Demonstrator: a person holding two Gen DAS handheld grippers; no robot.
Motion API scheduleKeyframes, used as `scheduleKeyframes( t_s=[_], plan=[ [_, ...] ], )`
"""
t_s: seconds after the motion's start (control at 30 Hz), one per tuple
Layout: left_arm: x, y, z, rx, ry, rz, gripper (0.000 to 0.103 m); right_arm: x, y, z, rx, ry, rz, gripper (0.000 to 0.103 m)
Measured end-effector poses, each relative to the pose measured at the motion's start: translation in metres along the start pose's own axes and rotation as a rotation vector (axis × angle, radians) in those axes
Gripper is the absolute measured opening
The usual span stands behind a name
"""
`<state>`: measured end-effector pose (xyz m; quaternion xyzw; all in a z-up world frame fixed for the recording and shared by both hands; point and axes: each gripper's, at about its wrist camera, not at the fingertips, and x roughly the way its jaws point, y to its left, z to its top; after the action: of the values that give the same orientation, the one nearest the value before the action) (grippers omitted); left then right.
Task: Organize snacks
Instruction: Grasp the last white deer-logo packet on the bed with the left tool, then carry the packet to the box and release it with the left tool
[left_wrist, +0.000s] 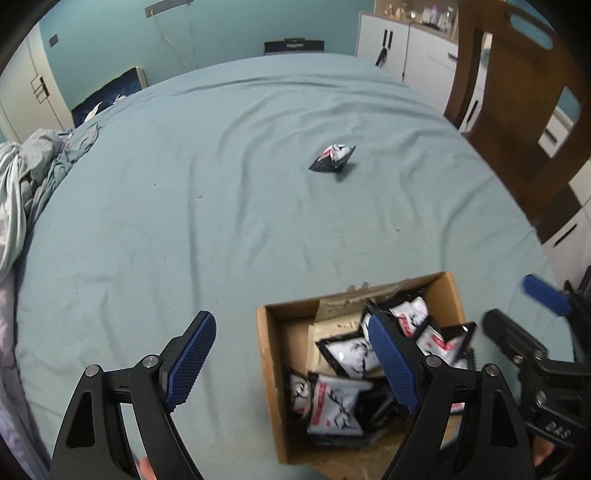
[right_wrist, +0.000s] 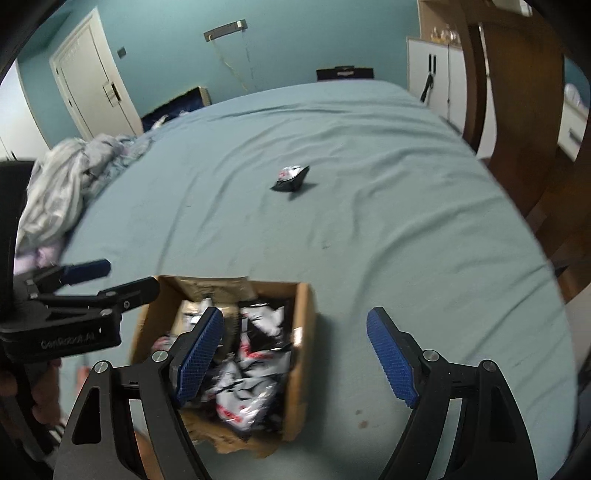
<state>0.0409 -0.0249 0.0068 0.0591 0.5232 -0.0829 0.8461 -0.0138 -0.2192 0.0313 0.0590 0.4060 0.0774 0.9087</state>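
While both the left gripper (left_wrist: 291, 358) and right gripper (right_wrist: 295, 354) hover with jaws released and empty above the cardboard box (left_wrist: 271, 398) of snack packets (left_wrist: 334, 408), one stray packet (left_wrist: 332, 157) lies on the bed (left_wrist: 221, 206) toward 12 o'clock.

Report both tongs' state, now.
Left tongs: open, holding nothing.
Right tongs: open, holding nothing.

Dim, even indoor light, soft shadows, heavy fisheye bending with dark corners, motion blur on the right wrist view
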Motion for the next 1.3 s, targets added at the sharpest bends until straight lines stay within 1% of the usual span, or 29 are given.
scheduleKeyframes(
  t_s=[0.07, 0.1, 0.13, 0.2, 0.27, 0.33, 0.47, 0.53, 0.63, 0.73, 0.8, 0.9, 1.0, 1.03, 1.07, 1.1, 1.13, 1.17, 1.23, 1.3],
  plan=[
    [0.009, -0.003, 0.009, 0.009, 0.017, 0.012, 0.086, 0.0, 0.004, 0.002, -0.024, -0.003, -0.069, 0.08],
    [0.013, -0.005, 0.015, 0.012, 0.025, 0.015, 0.086, 0.001, 0.003, 0.002, -0.018, 0.002, -0.093, 0.08],
    [0.018, -0.008, 0.022, 0.016, 0.034, 0.016, 0.086, 0.002, 0.003, 0.002, -0.006, 0.01, -0.096, 0.08],
    [0.025, -0.012, 0.035, 0.013, 0.052, 0.007, 0.086, 0.005, -0.002, 0.003, 0.035, 0.038, -0.05, 0.08],
    [0.033, -0.016, 0.051, -0.011, 0.07, -0.015, 0.086, 0.01, -0.009, 0.005, 0.082, 0.074, 0.013, 0.08],
    [0.042, -0.021, 0.068, -0.035, 0.076, -0.029, 0.086, 0.013, -0.013, 0.005, 0.113, 0.085, 0.032, 0.08],
    [0.066, -0.039, 0.102, -0.024, 0.096, -0.008, 0.087, 0.018, -0.019, 0.009, 0.164, 0.112, 0.066, 0.08],
    [0.082, -0.049, 0.118, -0.015, 0.11, 0.002, 0.087, 0.022, -0.022, 0.009, 0.183, 0.131, 0.1, 0.08],
    [0.109, -0.063, 0.14, 0.017, 0.128, 0.024, 0.087, 0.032, -0.026, 0.011, 0.184, 0.155, 0.102, 0.08],
    [0.138, -0.077, 0.16, 0.07, 0.13, 0.078, 0.087, 0.041, -0.028, 0.013, 0.189, 0.183, 0.096, 0.08],
    [0.158, -0.081, 0.173, 0.076, 0.13, 0.115, 0.087, 0.047, -0.029, 0.014, 0.186, 0.186, 0.085, 0.08],
    [0.18, -0.078, 0.187, 0.041, 0.149, 0.113, 0.087, 0.054, -0.033, 0.018, 0.191, 0.187, 0.078, 0.08],
    [0.199, -0.071, 0.195, -0.014, 0.185, 0.079, 0.087, 0.065, -0.038, 0.02, 0.217, 0.209, 0.094, 0.08],
    [0.204, -0.069, 0.195, -0.036, 0.205, 0.061, 0.081, 0.068, -0.04, 0.02, 0.227, 0.214, 0.102, 0.08],
    [0.209, -0.067, 0.194, -0.052, 0.228, 0.034, 0.071, 0.07, -0.042, 0.02, 0.235, 0.217, 0.11, 0.08],
    [0.212, -0.064, 0.193, -0.07, 0.25, 0.003, 0.065, 0.072, -0.044, 0.02, 0.243, 0.219, 0.118, 0.08],
    [0.208, -0.062, 0.193, -0.082, 0.233, 0.0, 0.049, 0.075, -0.048, 0.02, 0.249, 0.22, 0.127, 0.08],
    [0.204, -0.06, 0.192, -0.086, 0.228, -0.006, 0.038, 0.076, -0.05, 0.021, 0.254, 0.222, 0.131, 0.08],
    [0.195, -0.055, 0.188, -0.103, 0.233, -0.036, 0.038, 0.078, -0.053, 0.021, 0.267, 0.226, 0.142, 0.08],
    [0.181, -0.049, 0.18, -0.121, 0.224, -0.034, 0.037, 0.078, -0.055, 0.021, 0.278, 0.221, 0.151, 0.08]
  ],
)
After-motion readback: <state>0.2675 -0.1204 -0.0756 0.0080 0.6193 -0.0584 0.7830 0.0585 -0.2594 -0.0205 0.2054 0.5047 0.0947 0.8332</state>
